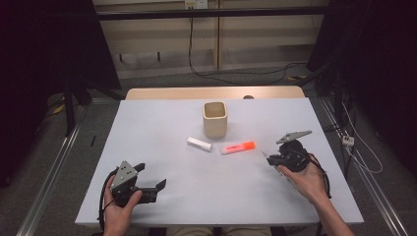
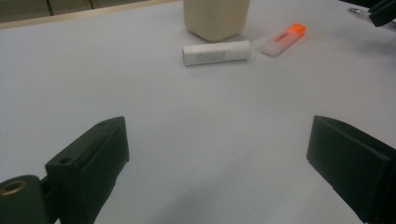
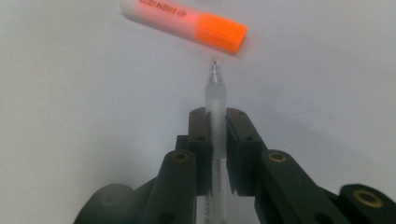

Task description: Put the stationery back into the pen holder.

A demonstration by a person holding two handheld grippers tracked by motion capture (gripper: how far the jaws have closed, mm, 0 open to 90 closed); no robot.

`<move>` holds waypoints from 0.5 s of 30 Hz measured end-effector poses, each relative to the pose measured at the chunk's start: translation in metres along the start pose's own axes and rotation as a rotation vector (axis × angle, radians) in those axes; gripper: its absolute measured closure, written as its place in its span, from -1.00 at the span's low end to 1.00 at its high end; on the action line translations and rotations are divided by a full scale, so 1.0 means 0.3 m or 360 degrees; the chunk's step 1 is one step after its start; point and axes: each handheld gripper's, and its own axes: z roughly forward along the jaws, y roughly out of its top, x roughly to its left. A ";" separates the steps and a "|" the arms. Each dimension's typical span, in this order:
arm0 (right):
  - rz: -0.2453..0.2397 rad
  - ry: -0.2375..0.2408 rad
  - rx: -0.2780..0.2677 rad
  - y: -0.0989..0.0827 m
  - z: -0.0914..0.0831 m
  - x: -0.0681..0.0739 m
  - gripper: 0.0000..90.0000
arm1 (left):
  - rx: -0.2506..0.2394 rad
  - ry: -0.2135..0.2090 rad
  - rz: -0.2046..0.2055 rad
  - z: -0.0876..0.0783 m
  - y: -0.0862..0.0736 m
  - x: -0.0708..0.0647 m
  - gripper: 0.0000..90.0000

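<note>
A white table carries three things. A beige cup stands upright; a white tube and an orange highlighter lie near it.

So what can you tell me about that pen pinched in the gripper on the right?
The pen is slim, with a frosted, see-through barrel that looks like plastic and a small metal-looking tip. A spring shows inside the barrel. The right hand-held gripper is shut on the barrel, both jaws pressing its sides. The tip sticks out past the jaws toward the orange end of the highlighter, stopping just short of it, apparently above the white table.

Black hand-held gripper bodies with brass screws, grey three-cornered plates, trailing black cables, bare forearms.
</note>
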 end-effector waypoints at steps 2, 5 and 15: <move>-0.0001 -0.0011 -0.0037 0.001 -0.007 -0.002 0.81 | -0.0001 0.0004 -0.0004 0.000 -0.001 0.000 -0.87; 0.0000 -0.0017 -0.0085 0.003 -0.015 -0.004 0.81 | 0.0000 0.0011 -0.0006 -0.001 -0.002 0.001 -0.87; -0.0085 0.0029 -0.0262 0.029 -0.034 0.000 0.81 | 0.0008 0.0014 0.0005 0.000 -0.002 0.001 -0.87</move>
